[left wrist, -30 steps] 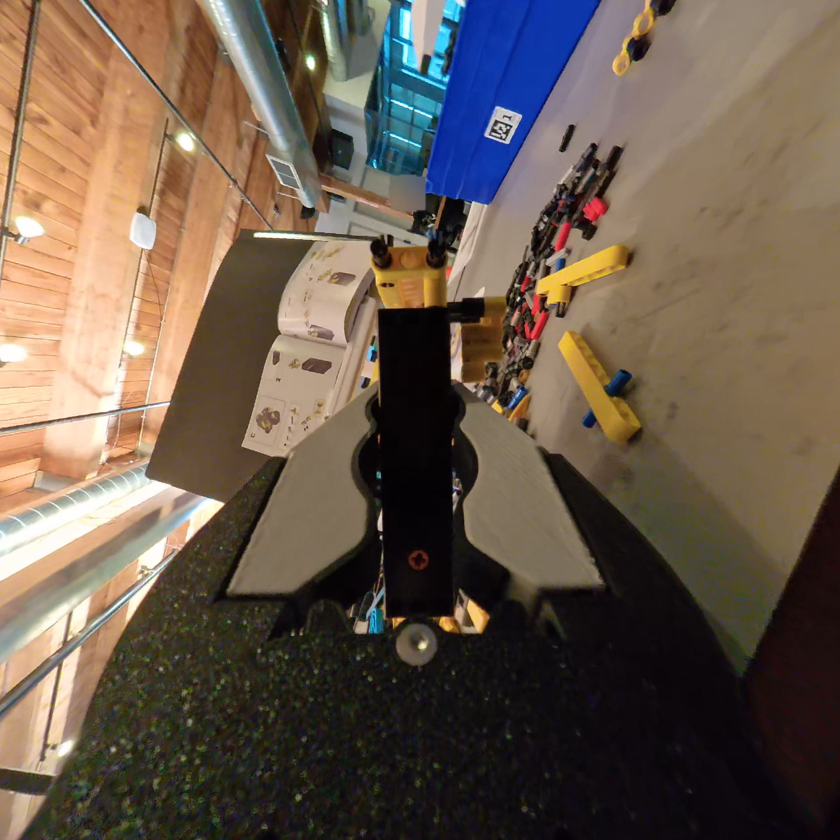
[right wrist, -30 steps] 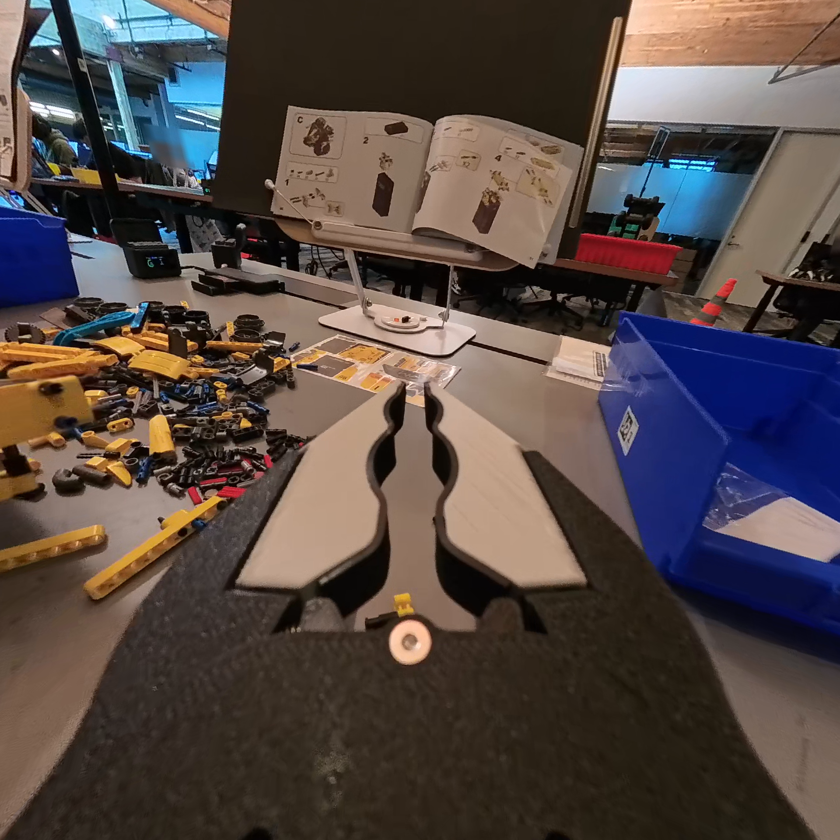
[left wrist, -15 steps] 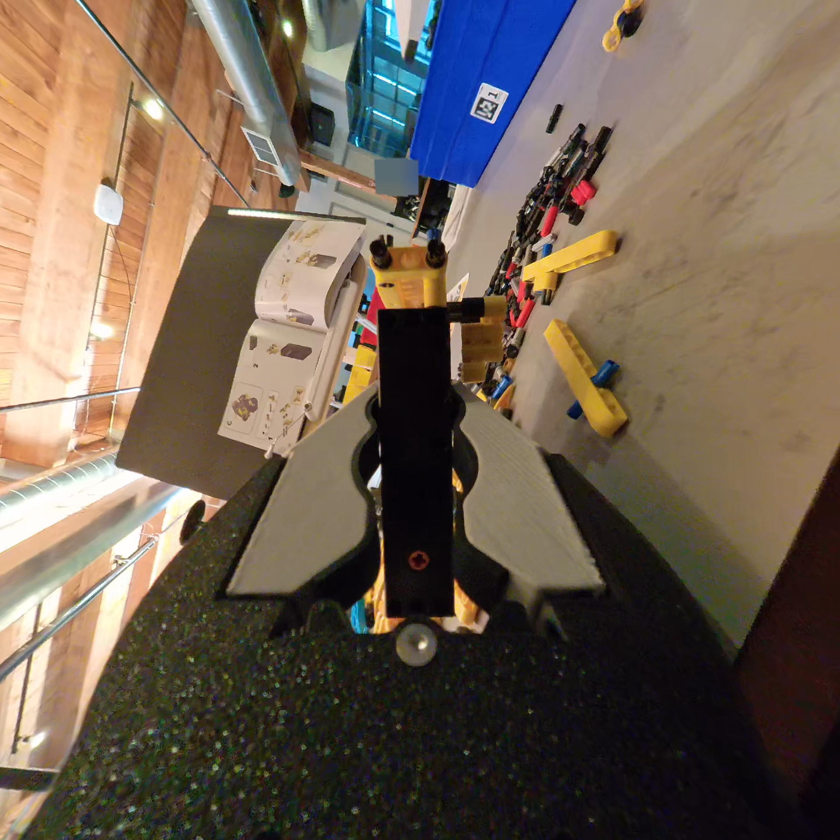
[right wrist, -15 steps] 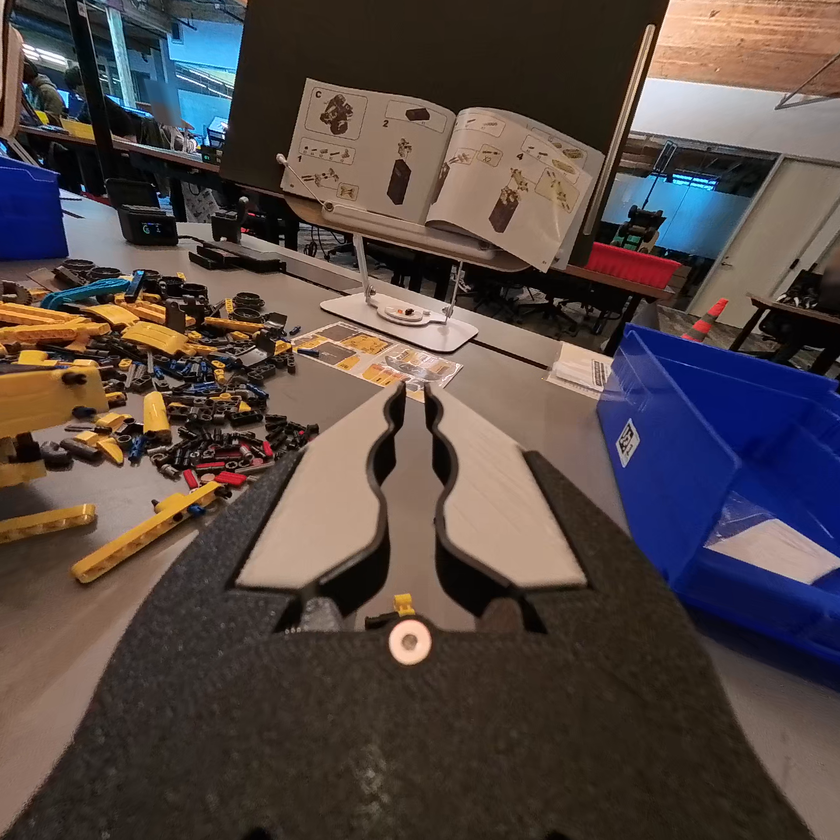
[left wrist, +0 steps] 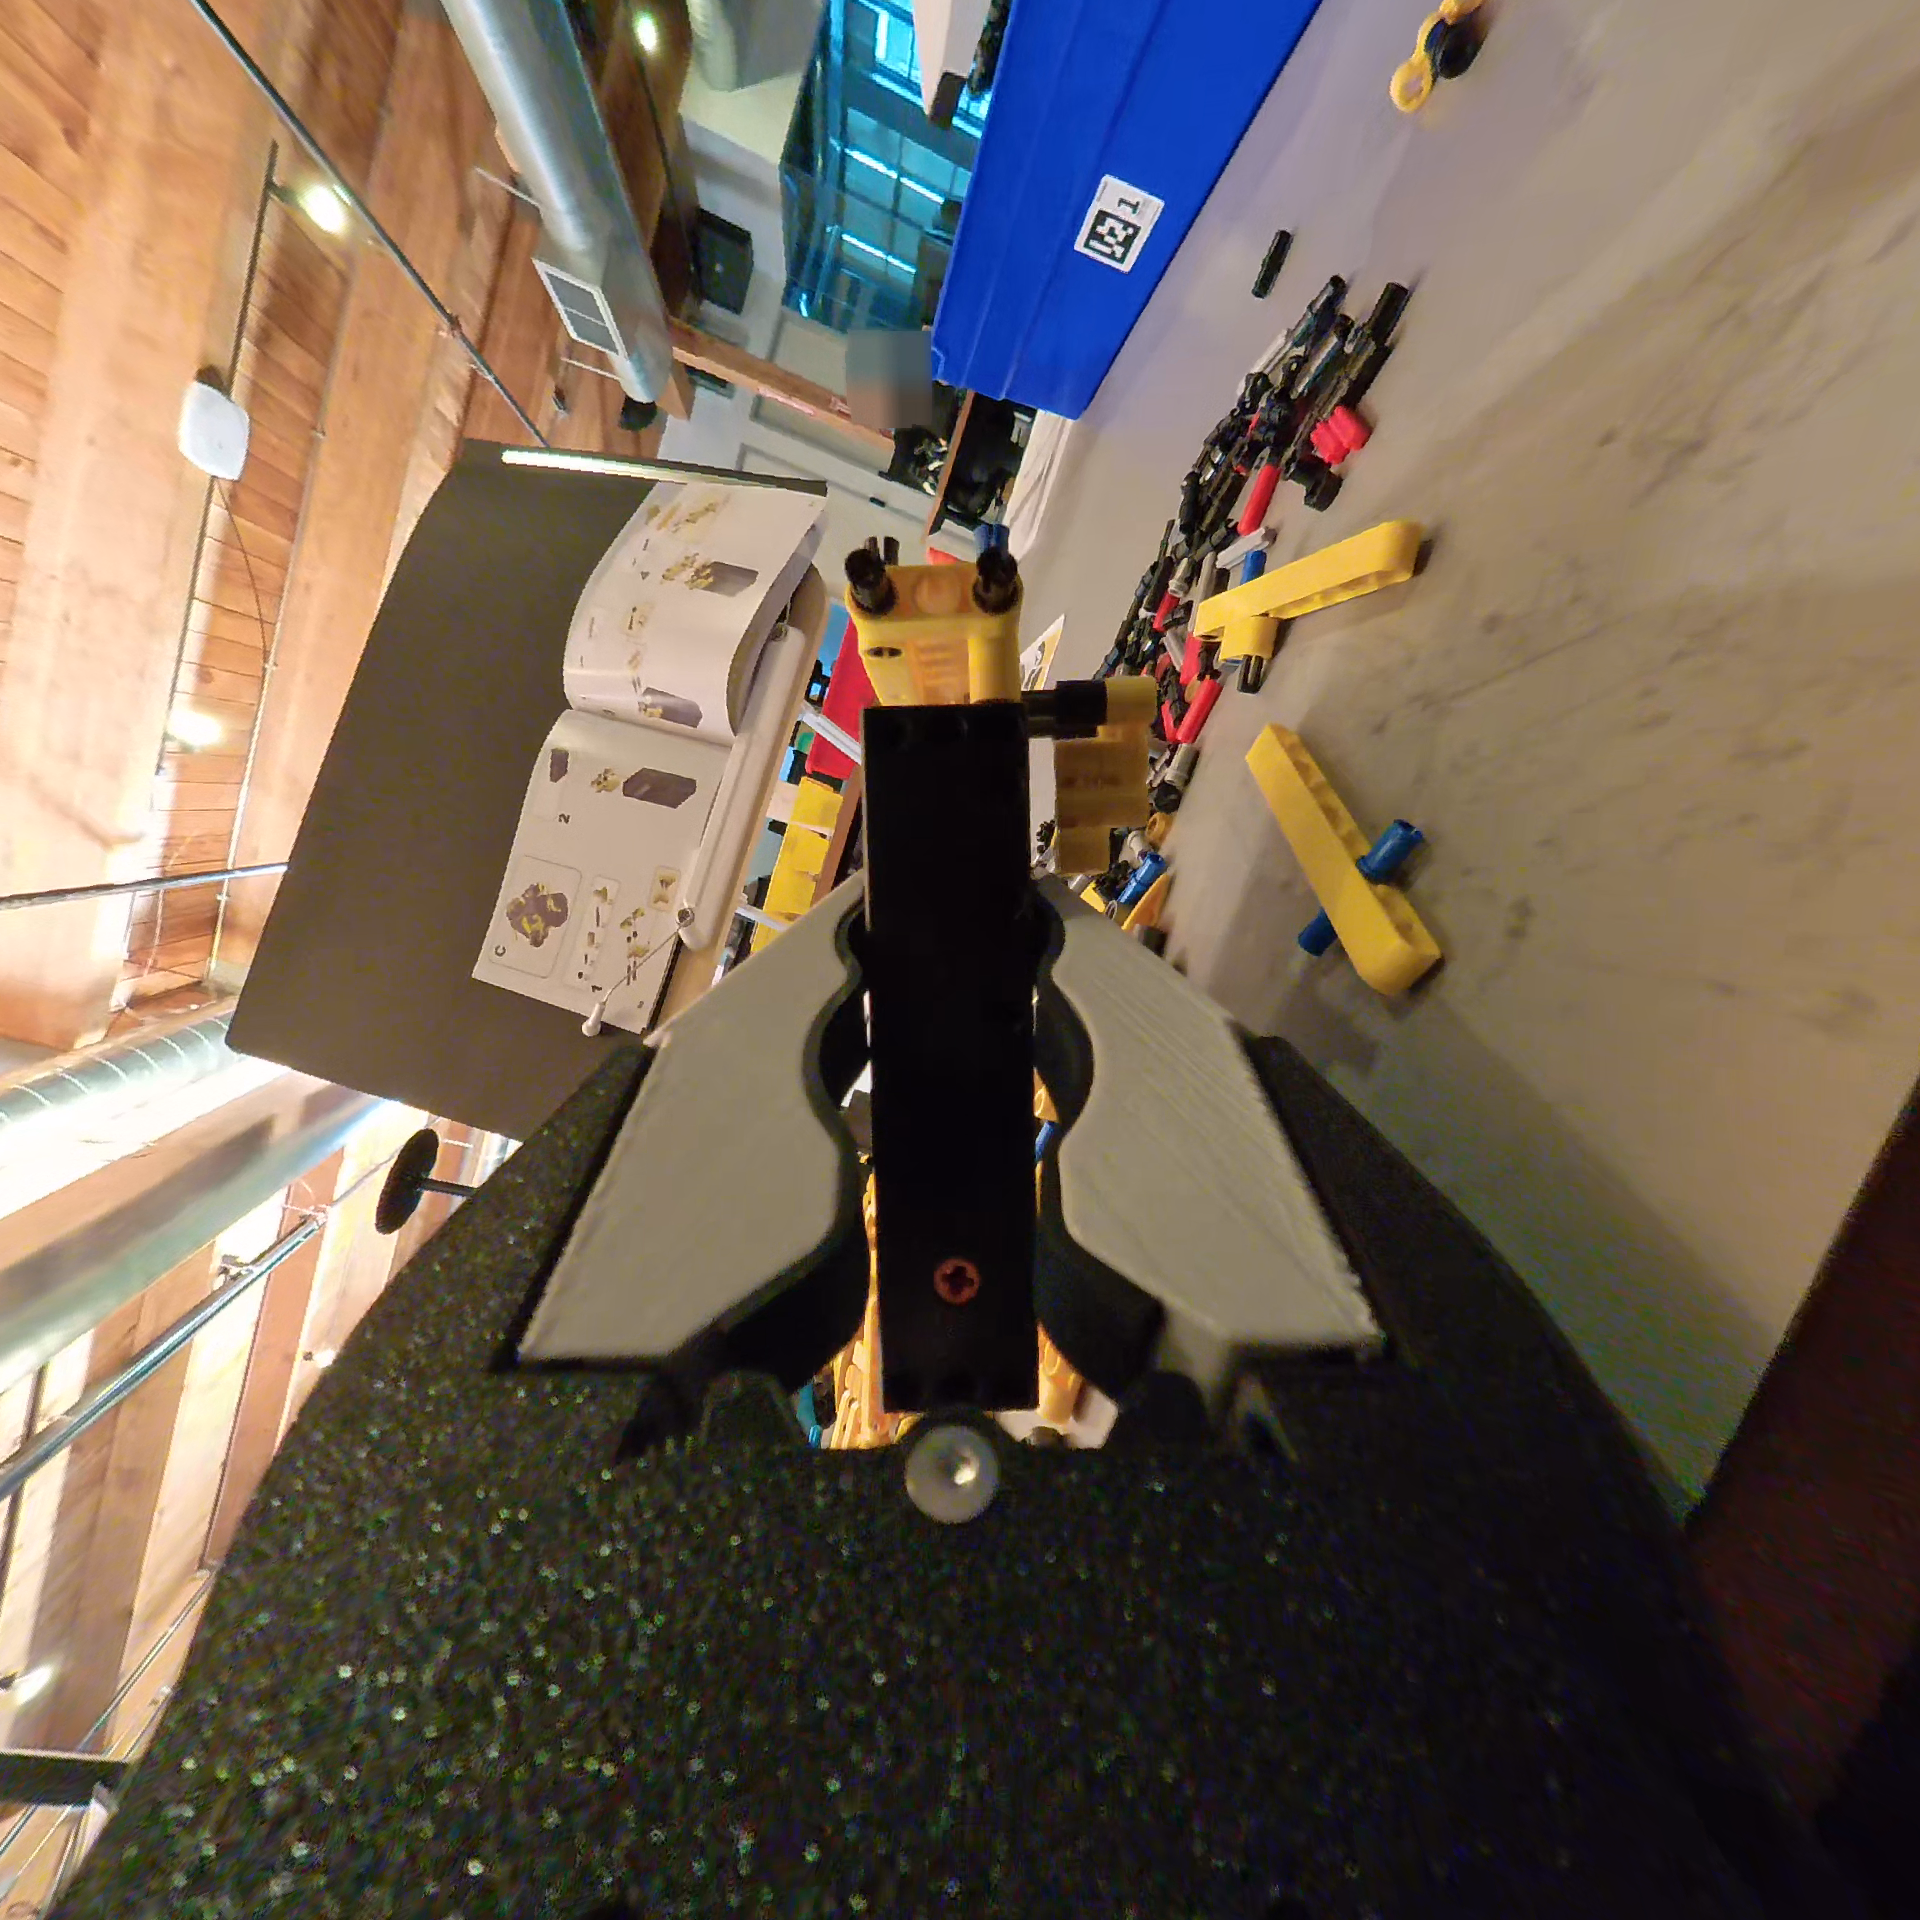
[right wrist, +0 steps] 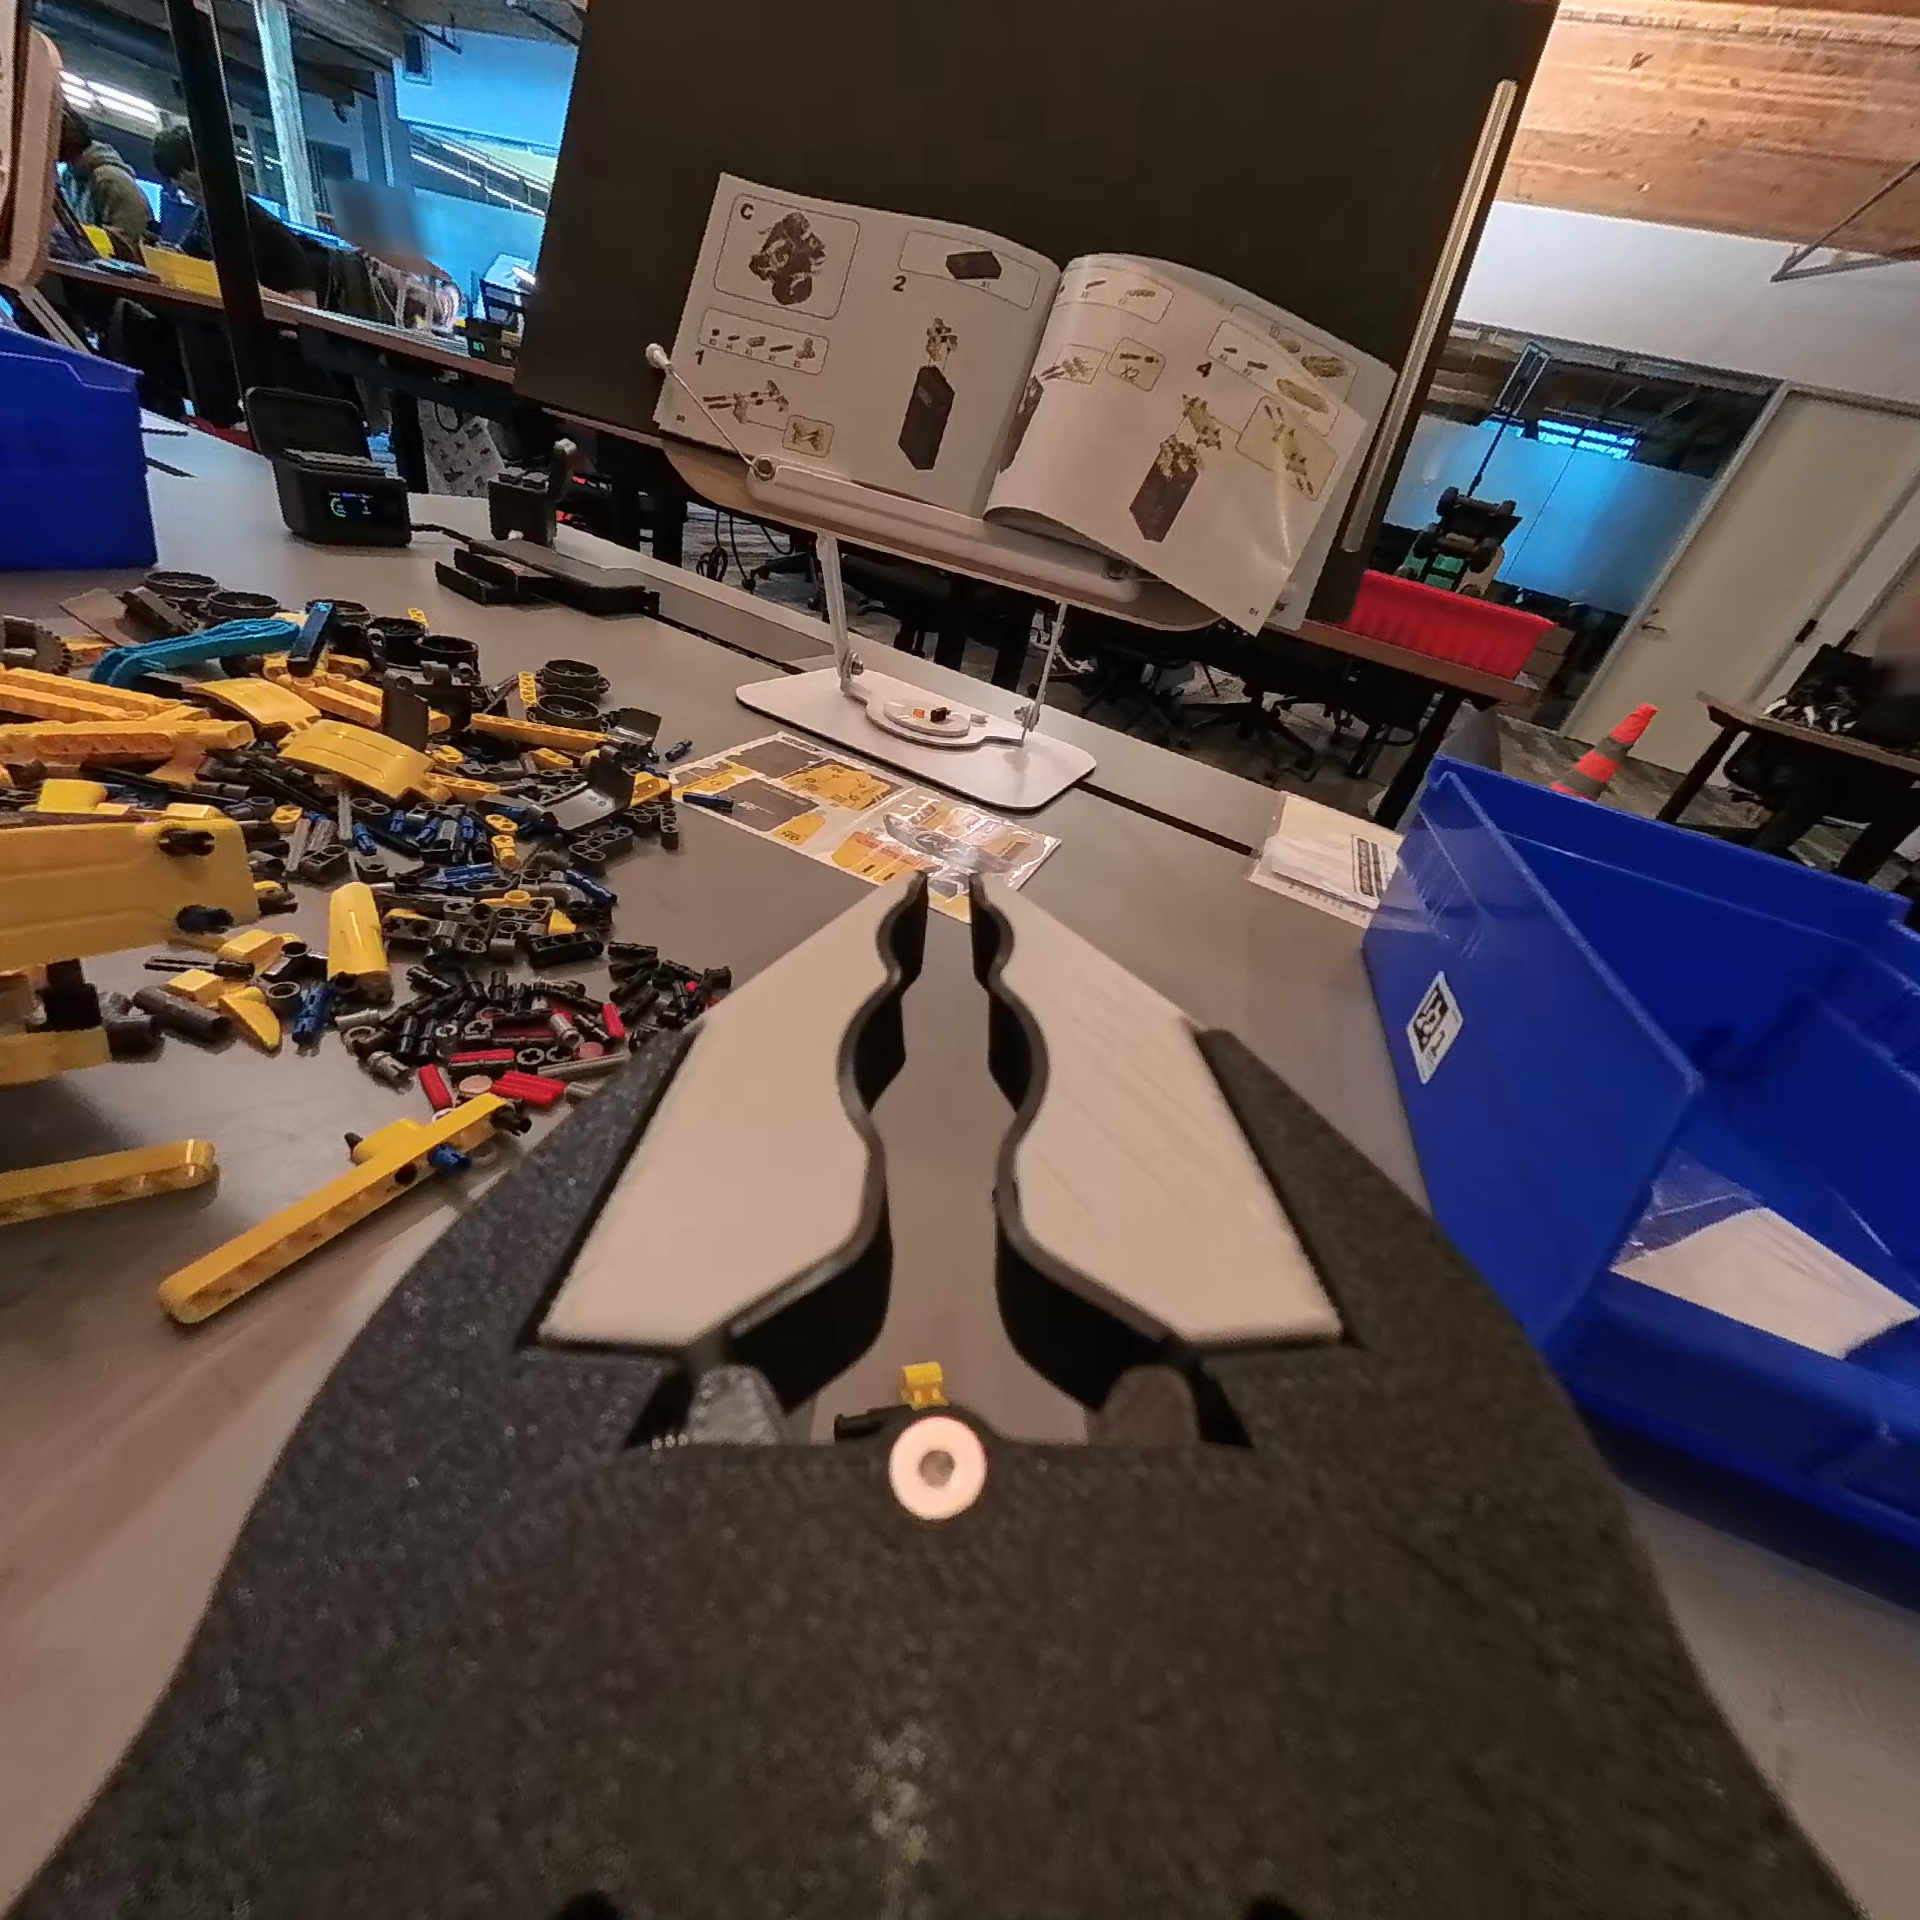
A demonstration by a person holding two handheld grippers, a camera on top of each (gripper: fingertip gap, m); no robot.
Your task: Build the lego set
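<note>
Left wrist view: the left gripper (left wrist: 948, 914) clamps a black block (left wrist: 951, 1060) with yellow parts (left wrist: 935, 634) at its far end, high over the table (left wrist: 1621, 727). Those parts may snap off if bumped. The right gripper (right wrist: 948, 899) is almost closed, holding nothing.

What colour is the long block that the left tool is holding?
Black. The long block sits clamped in the left tool, with yellow pieces at its far end; the left wrist view shows it best.

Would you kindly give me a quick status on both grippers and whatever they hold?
Left gripper shut on black block assembly, yellow beam at its tip. Right gripper nearly shut, empty, above table. Loose parts pile left, blue bin right.
</note>
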